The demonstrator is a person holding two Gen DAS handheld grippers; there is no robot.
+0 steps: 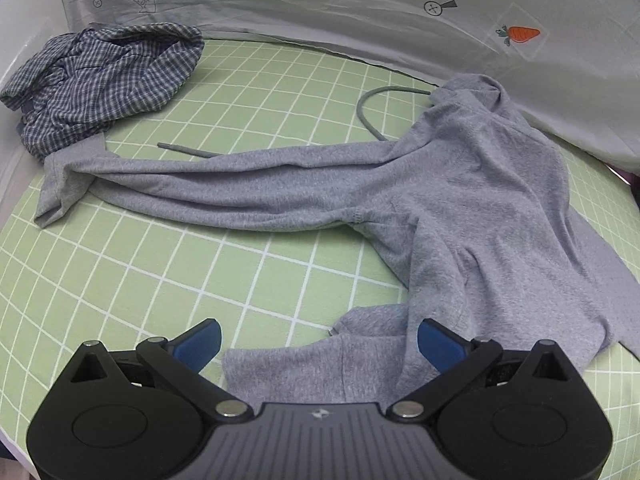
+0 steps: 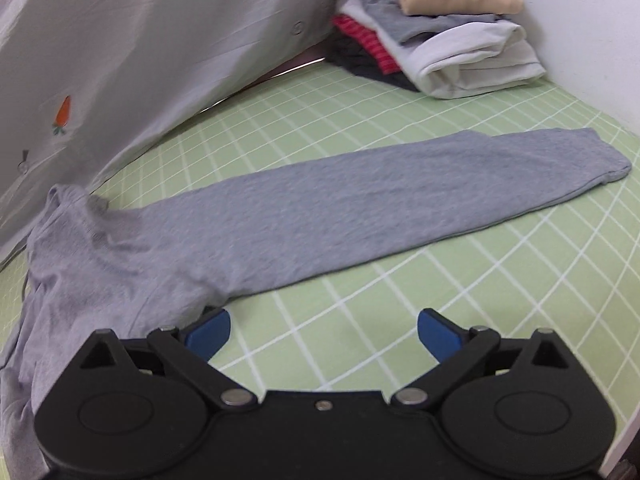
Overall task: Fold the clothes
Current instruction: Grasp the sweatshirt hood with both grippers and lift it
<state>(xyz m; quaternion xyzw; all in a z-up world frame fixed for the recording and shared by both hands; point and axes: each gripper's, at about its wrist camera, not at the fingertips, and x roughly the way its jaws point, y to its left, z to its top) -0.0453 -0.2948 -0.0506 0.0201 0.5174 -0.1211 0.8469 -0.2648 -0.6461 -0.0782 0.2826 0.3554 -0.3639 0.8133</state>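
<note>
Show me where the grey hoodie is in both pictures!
Left wrist view: the grey hoodie fills the middle and right, one sleeve stretching left toward the checked shirt.
Right wrist view: the grey hoodie lies from lower left, one sleeve stretching right.
Shared landmark: the carrot picture on the pale sheet behind it.
</note>
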